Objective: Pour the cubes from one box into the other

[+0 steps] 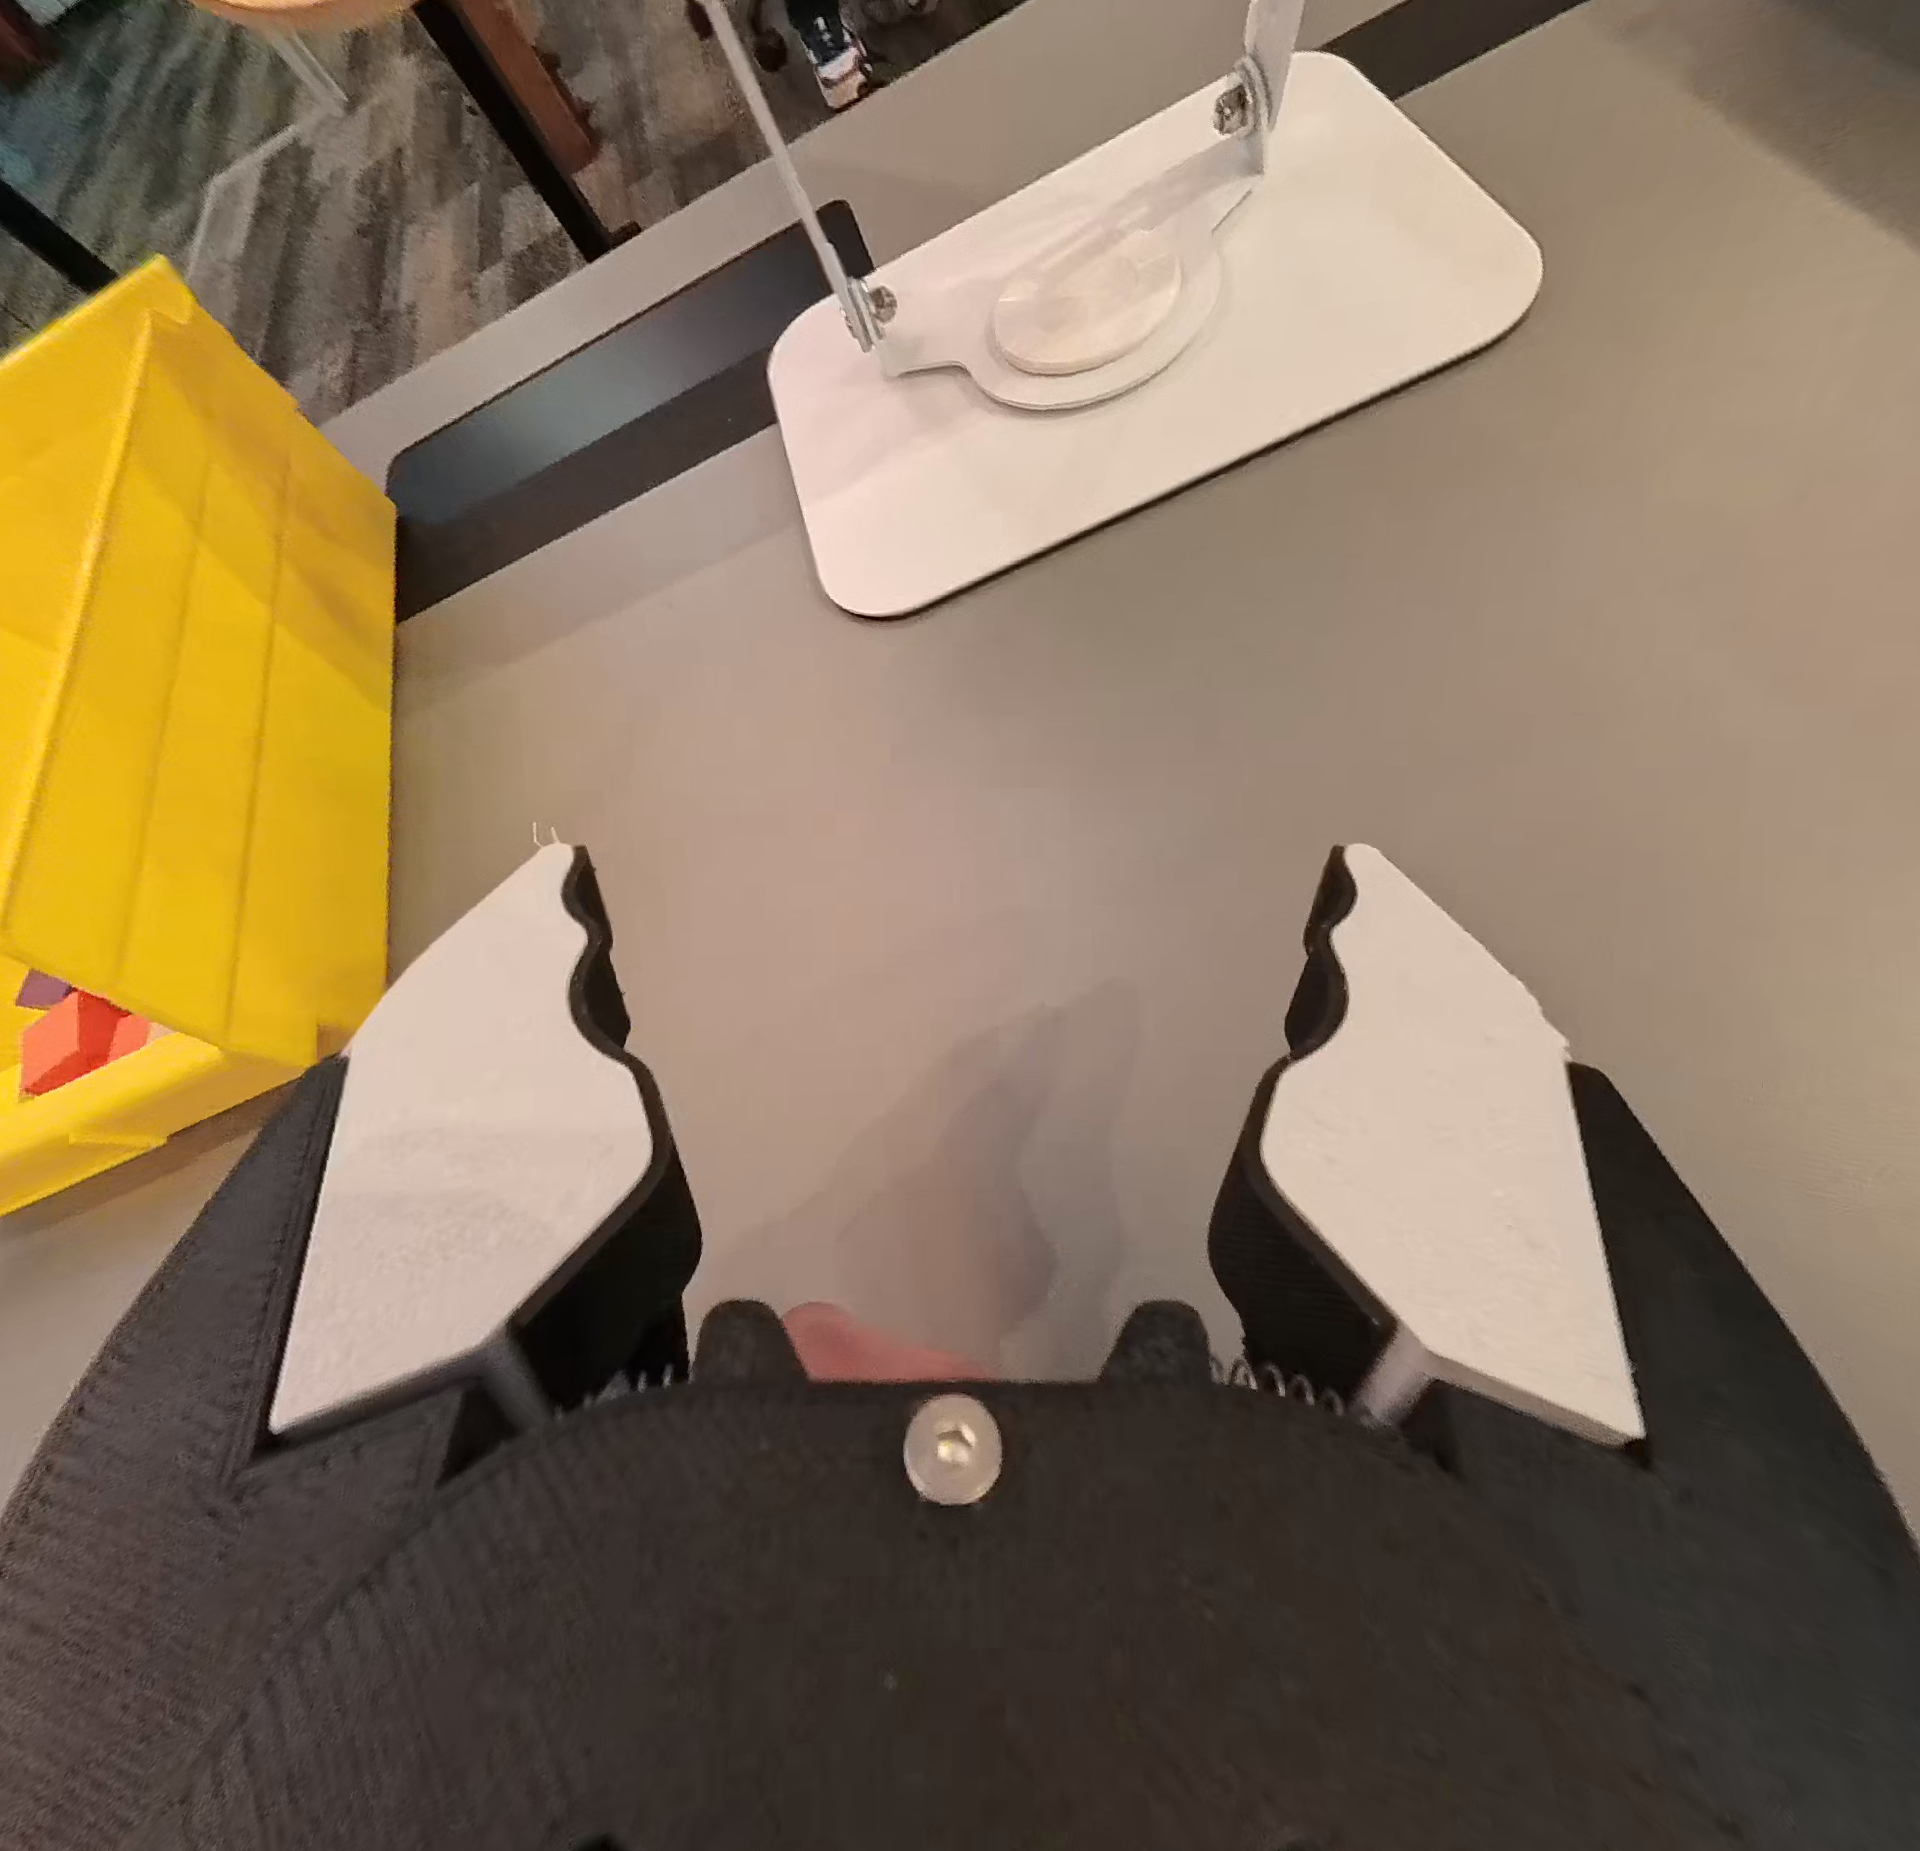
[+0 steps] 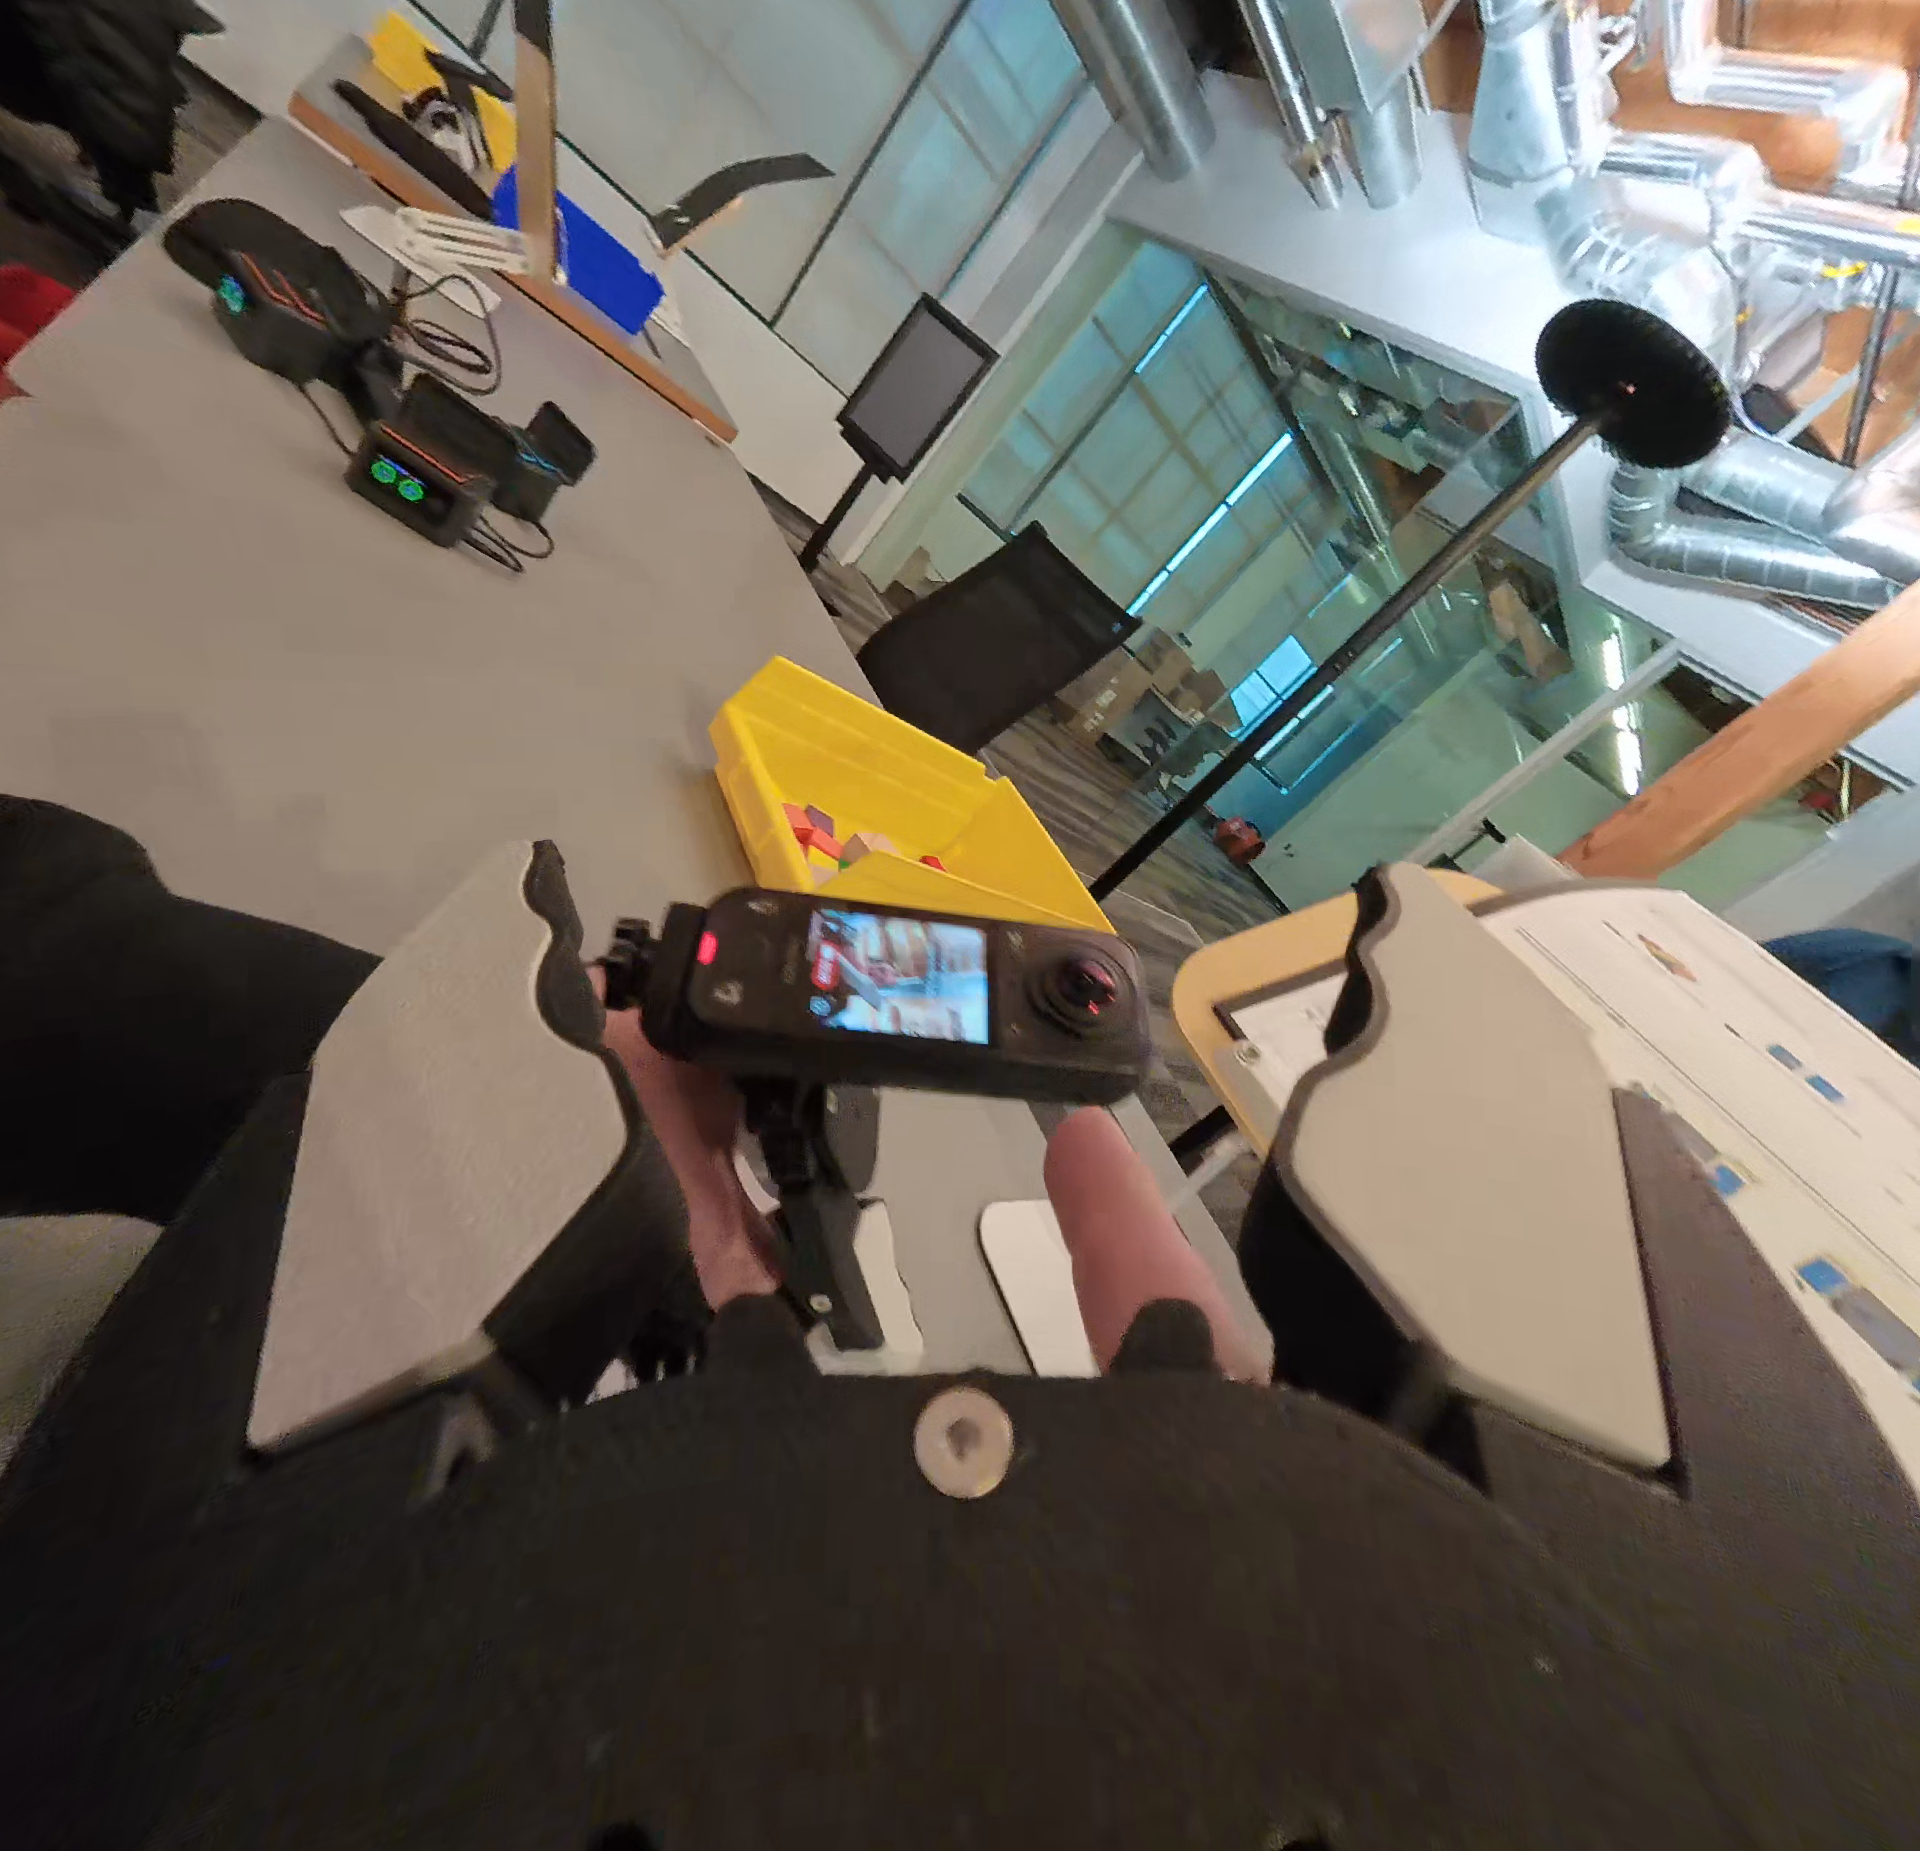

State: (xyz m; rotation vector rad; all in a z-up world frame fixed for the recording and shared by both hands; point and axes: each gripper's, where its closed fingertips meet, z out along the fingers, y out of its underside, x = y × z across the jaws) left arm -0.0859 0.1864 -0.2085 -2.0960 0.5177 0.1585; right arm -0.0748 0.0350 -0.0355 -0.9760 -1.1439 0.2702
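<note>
A yellow plastic box (image 1: 187, 658) stands on the grey table (image 1: 1039, 741) at the left of the left wrist view, with coloured cubes (image 1: 78, 1048) inside near its lower rim. My left gripper (image 1: 956, 856) is open and empty over bare table, to the right of the box. In the right wrist view the yellow box (image 2: 852, 752) lies farther off at centre with cubes (image 2: 831, 830) in it; whether it is one box or two I cannot tell. My right gripper (image 2: 964, 861) is open, empty and tilted, well short of the box.
A white stand base (image 1: 1143, 378) with metal struts sits ahead of the left gripper, beside a black strip (image 1: 582, 471). In the right wrist view a hand (image 2: 1112, 1230) holds the other gripper, whose black camera (image 2: 894, 991) lies between my fingers. Black devices (image 2: 416, 471) with cables lie farther off.
</note>
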